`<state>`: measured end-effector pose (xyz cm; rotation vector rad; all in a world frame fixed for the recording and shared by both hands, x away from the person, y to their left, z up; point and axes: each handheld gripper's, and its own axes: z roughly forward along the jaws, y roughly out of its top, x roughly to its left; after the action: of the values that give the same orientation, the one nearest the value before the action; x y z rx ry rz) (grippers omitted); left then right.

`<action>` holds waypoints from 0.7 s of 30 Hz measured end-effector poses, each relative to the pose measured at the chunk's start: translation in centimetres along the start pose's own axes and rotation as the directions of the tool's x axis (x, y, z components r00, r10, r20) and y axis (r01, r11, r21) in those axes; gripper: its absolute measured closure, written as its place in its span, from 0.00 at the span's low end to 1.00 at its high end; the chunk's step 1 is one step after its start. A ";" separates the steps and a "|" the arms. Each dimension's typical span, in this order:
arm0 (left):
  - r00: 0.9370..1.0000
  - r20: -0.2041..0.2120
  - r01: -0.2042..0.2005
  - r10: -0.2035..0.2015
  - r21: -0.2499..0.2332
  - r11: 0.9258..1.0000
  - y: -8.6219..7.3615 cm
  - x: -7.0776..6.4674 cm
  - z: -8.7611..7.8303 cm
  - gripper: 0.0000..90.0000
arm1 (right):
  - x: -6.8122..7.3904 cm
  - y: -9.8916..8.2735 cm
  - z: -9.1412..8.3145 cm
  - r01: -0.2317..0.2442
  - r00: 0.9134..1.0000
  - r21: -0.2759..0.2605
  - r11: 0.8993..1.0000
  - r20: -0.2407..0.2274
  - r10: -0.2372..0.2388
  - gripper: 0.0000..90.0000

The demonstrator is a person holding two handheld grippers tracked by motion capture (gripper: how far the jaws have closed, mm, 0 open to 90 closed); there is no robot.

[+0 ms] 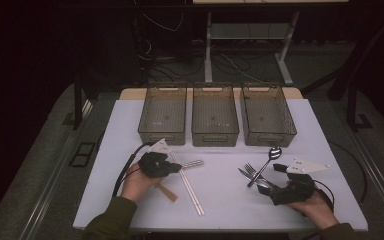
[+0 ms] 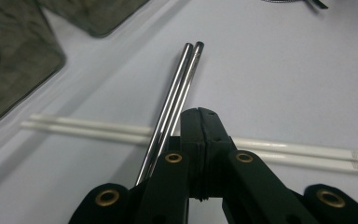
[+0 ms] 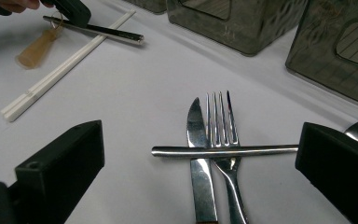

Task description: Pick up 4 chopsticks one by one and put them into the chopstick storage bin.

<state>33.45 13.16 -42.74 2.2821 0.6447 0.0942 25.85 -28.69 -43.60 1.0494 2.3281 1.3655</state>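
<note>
Your left gripper [image 2: 199, 112] has its jaws pressed together beside the metal chopsticks [image 2: 177, 95], which run along the left of the jaws rather than between the tips — so whether the pair is truly pinched lower down I cannot tell. They lie slanted across the white chopsticks [image 2: 98, 129] on the table [image 1: 220, 195], just short of the three bins [image 1: 215, 117] at the far edge, which look meant for sorting. Your right gripper [image 3: 200, 163] rests with jaws wide apart, straddling the spoon [image 3: 223, 150] whose handle lies across the knife [image 3: 199, 154] and fork [image 3: 221, 121] — likely waiting to lift the top piece first.
</note>
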 end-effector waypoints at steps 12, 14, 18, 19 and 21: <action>0.999 0.017 -0.043 0.042 0.054 0.998 2.3 -0.7 3.1 0.99 | 0.0 0.0 0.0 -0.002 1.000 -0.002 1.000 -0.002 0.002 0.02; 0.998 0.015 -0.057 0.056 0.073 0.996 2.4 -0.7 3.5 0.99 | 0.0 0.0 0.0 -0.001 1.000 -0.001 1.000 -0.002 0.001 0.02; 0.998 0.006 -0.056 0.055 0.092 0.994 2.6 -0.4 4.0 0.99 | 0.0 0.0 0.0 -0.005 1.000 -0.003 1.000 -0.002 0.005 0.02; 0.999 0.002 -0.051 0.051 0.091 0.995 2.6 -0.4 4.1 0.99 | 0.0 0.0 0.0 -0.005 1.000 -0.002 1.000 -0.002 0.005 0.02; 0.999 -0.001 -0.048 0.048 0.093 0.995 2.6 -0.2 4.2 0.99 | 0.0 0.0 0.0 -0.005 1.000 -0.003 1.000 -0.002 0.005 0.02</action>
<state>35.46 8.82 -43.90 2.3880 0.6070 0.0924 25.83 -28.72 -43.60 1.0542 2.3260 1.3722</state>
